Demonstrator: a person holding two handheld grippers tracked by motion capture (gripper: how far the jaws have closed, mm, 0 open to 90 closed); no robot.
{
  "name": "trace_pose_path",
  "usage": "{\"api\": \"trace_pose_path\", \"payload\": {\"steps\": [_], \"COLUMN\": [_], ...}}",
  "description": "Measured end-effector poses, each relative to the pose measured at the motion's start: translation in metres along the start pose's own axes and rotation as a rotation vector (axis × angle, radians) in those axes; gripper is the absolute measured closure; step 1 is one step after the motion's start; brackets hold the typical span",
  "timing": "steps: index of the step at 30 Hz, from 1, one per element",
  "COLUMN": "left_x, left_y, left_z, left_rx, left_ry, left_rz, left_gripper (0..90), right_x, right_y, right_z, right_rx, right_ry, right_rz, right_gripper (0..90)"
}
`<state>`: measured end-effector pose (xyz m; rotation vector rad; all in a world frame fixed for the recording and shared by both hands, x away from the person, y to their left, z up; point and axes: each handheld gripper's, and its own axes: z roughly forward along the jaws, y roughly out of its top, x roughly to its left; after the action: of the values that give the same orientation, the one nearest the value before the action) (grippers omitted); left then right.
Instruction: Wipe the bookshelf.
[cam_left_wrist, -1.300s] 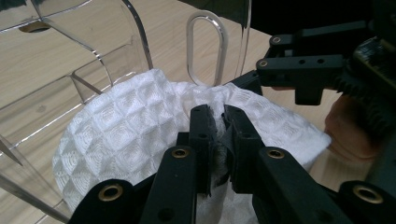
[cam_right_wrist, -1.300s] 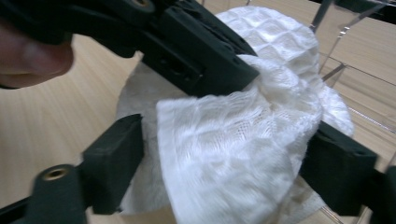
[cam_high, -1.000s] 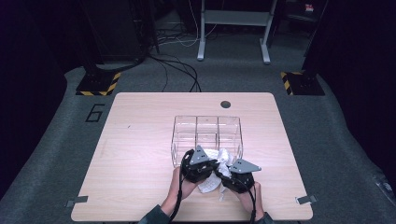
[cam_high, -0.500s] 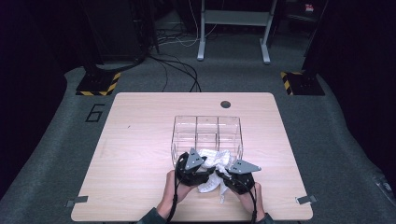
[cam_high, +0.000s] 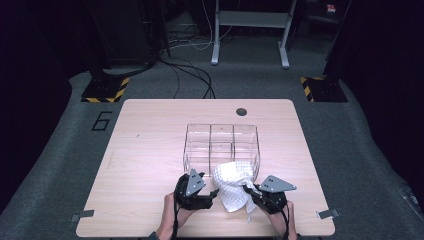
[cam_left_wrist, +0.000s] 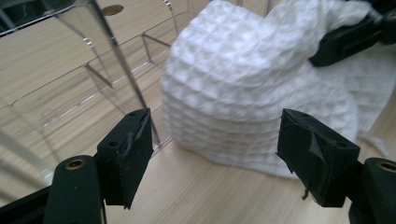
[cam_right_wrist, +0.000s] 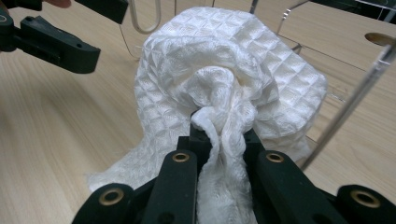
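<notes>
A white waffle-weave cloth (cam_high: 231, 186) lies bunched on the wooden table just in front of a clear divided box (cam_high: 186, 150). My right gripper (cam_high: 250, 192) is shut on a twisted fold of the cloth (cam_right_wrist: 224, 60), which is pinched between its jaws (cam_right_wrist: 219, 135). My left gripper (cam_high: 214, 193) sits just left of the cloth. Its jaws (cam_left_wrist: 224, 149) have just been opening and now stand apart with nothing pressed between them. The cloth (cam_left_wrist: 243, 84) rises a little beyond them, and the right gripper's jaw (cam_left_wrist: 350, 39) grips its far side.
The clear box's walls (cam_left_wrist: 116, 60) stand close behind the cloth. A round cable hole (cam_high: 241, 111) sits near the table's far edge. Bare wood stretches to the left (cam_high: 140, 160). Floor stands with striped bases (cam_high: 105, 92) are beyond the table.
The left gripper has let go of the cloth, opened and drawn back to the left. The right gripper keeps its hold and has shifted slightly right, and the cloth now hangs from it.
</notes>
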<state>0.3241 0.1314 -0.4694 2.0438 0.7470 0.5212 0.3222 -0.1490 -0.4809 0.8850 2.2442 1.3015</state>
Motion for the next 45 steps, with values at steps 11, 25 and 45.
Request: {"api": "trace_pose_path", "payload": {"steps": [11,25,45], "left_x": [0.013,0.045,0.064], "left_y": [-0.03,-0.04,-0.038], "left_z": [-0.009,-0.007,0.028], "left_rx": [0.033,0.033,0.029], "left_ry": [0.118,0.237,0.283], "left_rz": [-0.023,-0.131,-0.09], "left_gripper": [28.7,29.9,62.7], "right_x": [-0.02,-0.057,-0.087], "right_y": [-0.011,-0.023,-0.003], "right_z": [-0.023,-0.055,-0.064], "right_rx": [0.041,0.078,-0.079], "right_ry": [-0.052,-0.244,-0.413], "right_rz": [0.017,0.09,0.216], "right_gripper": [82.6,83.2,83.1]}}
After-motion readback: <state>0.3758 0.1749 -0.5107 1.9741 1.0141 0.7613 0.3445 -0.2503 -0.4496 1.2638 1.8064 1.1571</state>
